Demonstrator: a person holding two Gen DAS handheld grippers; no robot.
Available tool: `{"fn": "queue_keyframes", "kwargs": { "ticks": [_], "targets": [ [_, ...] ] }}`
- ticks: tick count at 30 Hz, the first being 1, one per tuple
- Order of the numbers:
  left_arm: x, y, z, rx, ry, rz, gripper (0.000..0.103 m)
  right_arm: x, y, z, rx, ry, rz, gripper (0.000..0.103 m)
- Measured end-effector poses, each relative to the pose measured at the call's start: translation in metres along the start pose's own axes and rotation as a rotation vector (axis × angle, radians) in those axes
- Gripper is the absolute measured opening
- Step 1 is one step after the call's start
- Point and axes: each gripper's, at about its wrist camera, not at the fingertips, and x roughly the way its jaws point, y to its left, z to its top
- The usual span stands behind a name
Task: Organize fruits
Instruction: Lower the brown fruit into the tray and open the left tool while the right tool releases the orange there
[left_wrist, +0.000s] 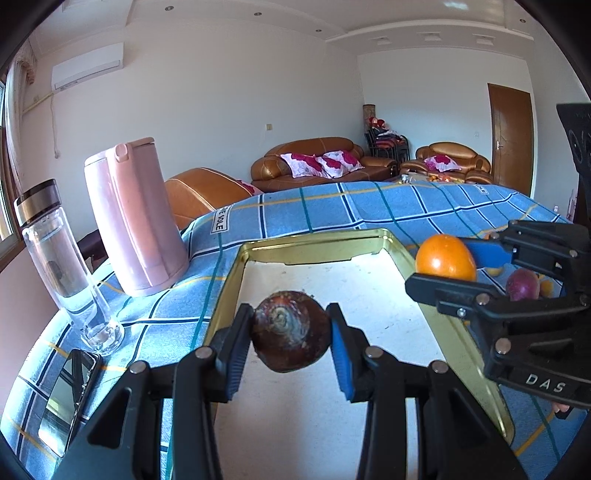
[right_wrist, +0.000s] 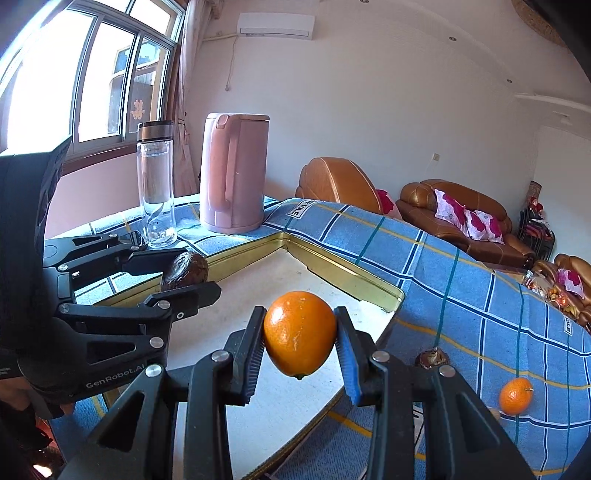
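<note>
Both grippers are shown loaded above a shallow gold-rimmed tray (left_wrist: 229, 280) set on a blue checked tablecloth (left_wrist: 369, 206). The left gripper (left_wrist: 291, 332) is pinched on a dark brown wrinkled fruit (left_wrist: 291, 330), held between its blue pads over the near half of the tray. The right gripper (right_wrist: 300, 334) is clamped on an orange (right_wrist: 300, 332), carried over the tray's right-hand part, near its edge. Neither fruit appears to touch the tray floor, which is bare.

The step in hand is judged to be delivery — two fruits are being brought to the tray at once. The next move calls for each fruit to be lowered until it rests on the tray floor, well inside the low rim, before the pads are parted; round fruit may roll if released from above.

Counted on the cloth to the right of the tray: one small orange (right_wrist: 515, 396), one dark brown fruit (right_wrist: 431, 358) and one purplish fruit (left_wrist: 522, 283) — further orange pieces beside it are too hidden to count. Also present: one pink kettle (right_wrist: 232, 173), one clear bottle (right_wrist: 156, 184), one phone (left_wrist: 70, 398).
</note>
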Motion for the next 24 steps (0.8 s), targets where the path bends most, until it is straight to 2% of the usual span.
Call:
{"fn": "queue_keyframes", "kwargs": {
  "ticks": [24],
  "targets": [
    [0.025, 0.010, -0.002, 0.033, 0.111, 0.014, 0.042, 0.043, 0.007, -0.008, -0.004, 0.138, 0.025, 0.038]
  ]
}}
